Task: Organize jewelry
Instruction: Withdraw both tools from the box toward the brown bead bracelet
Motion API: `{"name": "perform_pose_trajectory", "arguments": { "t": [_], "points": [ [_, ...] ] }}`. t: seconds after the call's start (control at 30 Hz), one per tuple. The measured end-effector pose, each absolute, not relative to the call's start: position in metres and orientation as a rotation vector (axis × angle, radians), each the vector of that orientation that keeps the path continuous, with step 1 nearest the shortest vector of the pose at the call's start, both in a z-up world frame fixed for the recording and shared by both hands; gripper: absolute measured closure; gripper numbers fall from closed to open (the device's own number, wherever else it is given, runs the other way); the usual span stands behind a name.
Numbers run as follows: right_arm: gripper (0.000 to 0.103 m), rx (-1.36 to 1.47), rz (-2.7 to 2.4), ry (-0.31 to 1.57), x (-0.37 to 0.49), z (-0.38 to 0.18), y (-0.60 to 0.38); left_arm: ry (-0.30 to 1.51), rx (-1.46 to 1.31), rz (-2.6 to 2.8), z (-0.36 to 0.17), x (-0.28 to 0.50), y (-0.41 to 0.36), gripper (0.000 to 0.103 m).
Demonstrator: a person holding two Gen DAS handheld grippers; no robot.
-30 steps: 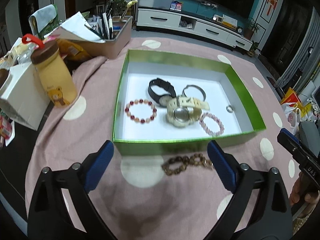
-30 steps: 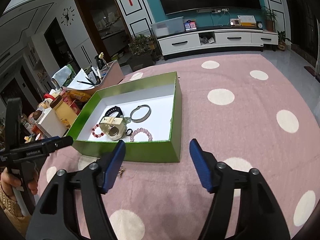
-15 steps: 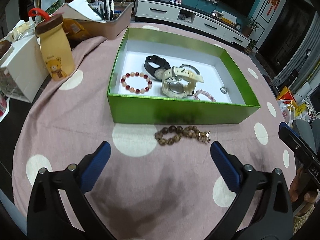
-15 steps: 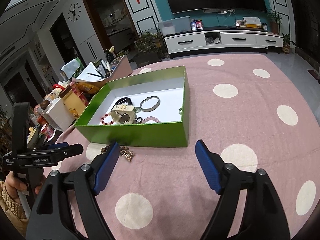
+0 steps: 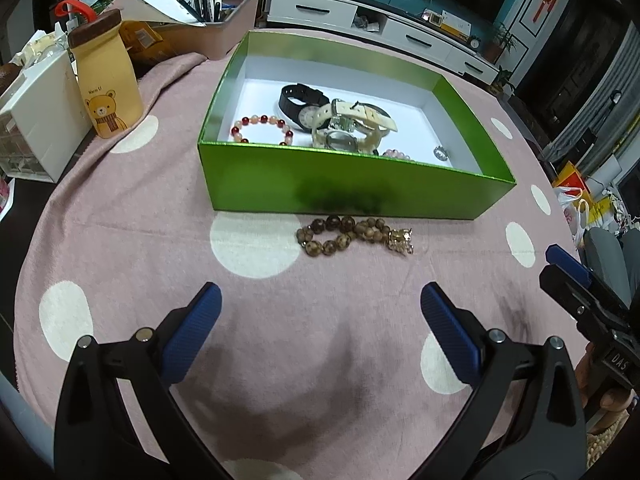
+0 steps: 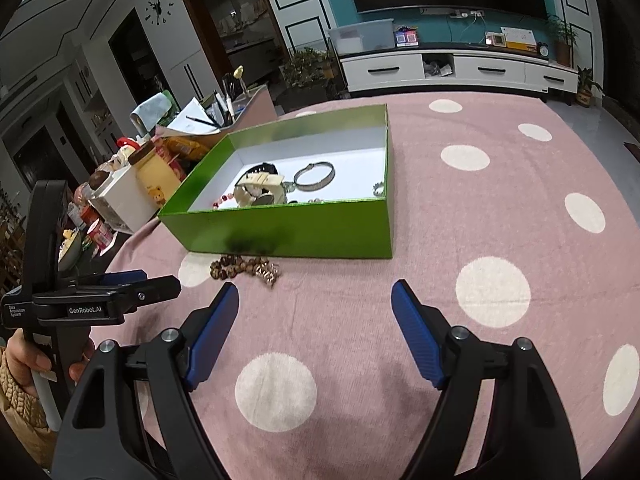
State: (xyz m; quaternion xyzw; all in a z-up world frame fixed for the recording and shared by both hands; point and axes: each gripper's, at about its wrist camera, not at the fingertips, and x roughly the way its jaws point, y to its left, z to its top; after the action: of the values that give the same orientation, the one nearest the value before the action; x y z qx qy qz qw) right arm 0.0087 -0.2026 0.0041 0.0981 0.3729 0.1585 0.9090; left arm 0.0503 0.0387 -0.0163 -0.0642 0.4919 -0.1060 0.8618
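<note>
Risk: both released claws, left claw [image 5: 320, 312] and right claw [image 6: 314, 312], could snag the brown bead bracelet [image 5: 352, 236] at lower centre, dragging it across the surface [image 5: 120, 248].

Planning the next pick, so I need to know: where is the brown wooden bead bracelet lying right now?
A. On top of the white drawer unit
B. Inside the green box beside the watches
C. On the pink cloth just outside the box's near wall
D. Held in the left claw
C: the brown bead bracelet lies on the pink cloth against the near wall of the green box, outside it.
</note>
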Motion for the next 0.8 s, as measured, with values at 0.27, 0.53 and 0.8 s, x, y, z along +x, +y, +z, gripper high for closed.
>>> {"name": "perform_pose_trajectory", "arguments": {
  "t": [0.27, 0.53, 0.8],
  "points": [
    [0.024, 0.197, 0.335, 0.791, 0.010, -0.003, -0.199, 1.035, -0.131, -0.228, -0.020, 0.051, 0.037, 0.002],
    [0.024, 0.188, 0.345, 0.810, 0.016, -0.010, -0.193, 1.037, -0.130, -0.231, -0.024, 0.054, 0.037, 0.002],
    [0.024, 0.188, 0.345, 0.827, 0.022, -0.018, -0.193, 1.036, -0.131, -0.235, -0.030, 0.059, 0.038, 0.002]
  ]
}}
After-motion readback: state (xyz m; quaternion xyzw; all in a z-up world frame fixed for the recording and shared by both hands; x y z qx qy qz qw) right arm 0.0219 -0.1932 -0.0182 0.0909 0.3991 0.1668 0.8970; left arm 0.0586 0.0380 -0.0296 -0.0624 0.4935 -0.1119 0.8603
